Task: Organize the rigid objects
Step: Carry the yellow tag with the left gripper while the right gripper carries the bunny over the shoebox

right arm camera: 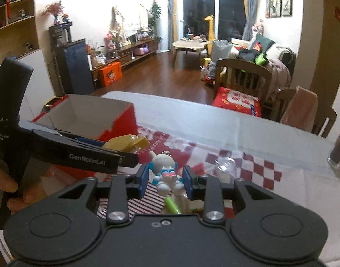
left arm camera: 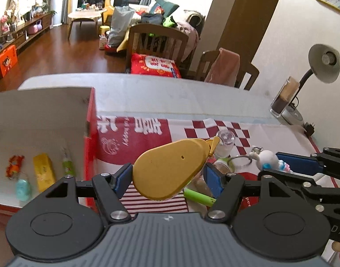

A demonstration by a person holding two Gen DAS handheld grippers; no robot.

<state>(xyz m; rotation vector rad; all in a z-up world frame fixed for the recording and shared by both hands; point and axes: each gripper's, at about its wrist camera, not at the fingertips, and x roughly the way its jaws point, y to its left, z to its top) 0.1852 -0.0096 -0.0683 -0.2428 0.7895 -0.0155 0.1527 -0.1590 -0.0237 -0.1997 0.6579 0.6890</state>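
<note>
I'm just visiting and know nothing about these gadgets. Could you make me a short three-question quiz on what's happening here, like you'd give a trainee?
1. True or false: the left tool grips a yellow teardrop-shaped case.
2. What sits between the fingers of the right tool? A) a green tube B) a small white astronaut figure C) a glass bottle
3. Fill in: the open red box stands to the ____ of the checkered cloth.

Key:
1. True.
2. B, the astronaut figure.
3. Left; several small items, among them a yellow block, already lie inside it.
</note>
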